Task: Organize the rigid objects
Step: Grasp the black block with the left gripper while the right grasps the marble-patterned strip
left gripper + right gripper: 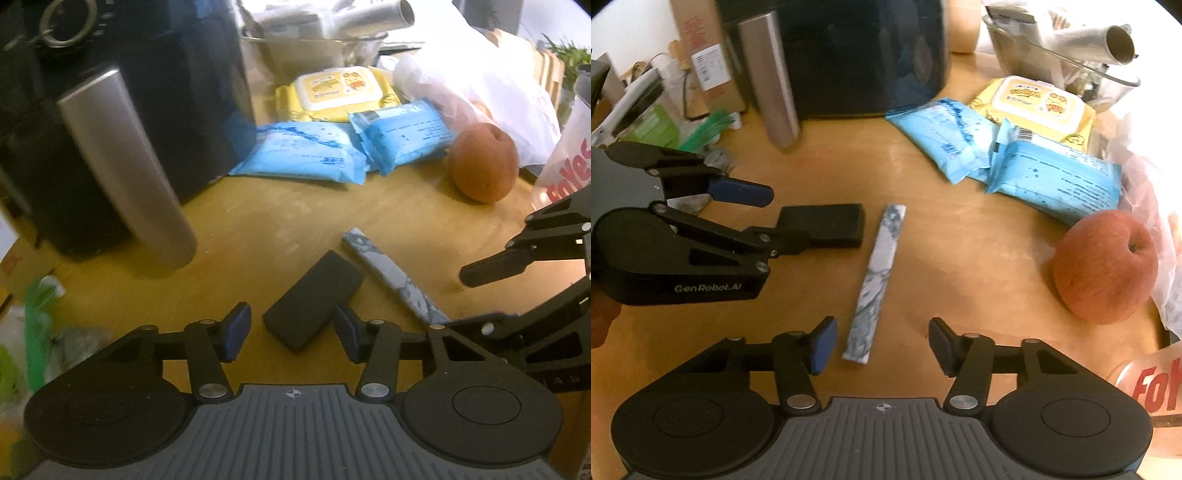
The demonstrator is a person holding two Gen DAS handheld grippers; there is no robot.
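A flat black rectangular block (314, 299) lies on the wooden table (280, 221); its near end sits between the fingers of my open left gripper (291, 332). It also shows in the right wrist view (831, 223), partly hidden by the left gripper (772, 216). A slim blue-and-white marbled bar (395, 278) lies just right of the block; in the right wrist view the bar (877, 280) reaches toward my open, empty right gripper (882, 345), nearer its left finger. The right gripper (491, 291) shows at the right edge of the left wrist view.
A black appliance (122, 110) with a silver handle (129, 166) stands at the left back. Blue wipe packs (347, 147), a yellow wipe pack (336, 94), an apple (484, 162), a white plastic bag (476, 88) and a printed cup (569, 155) crowd the back and right.
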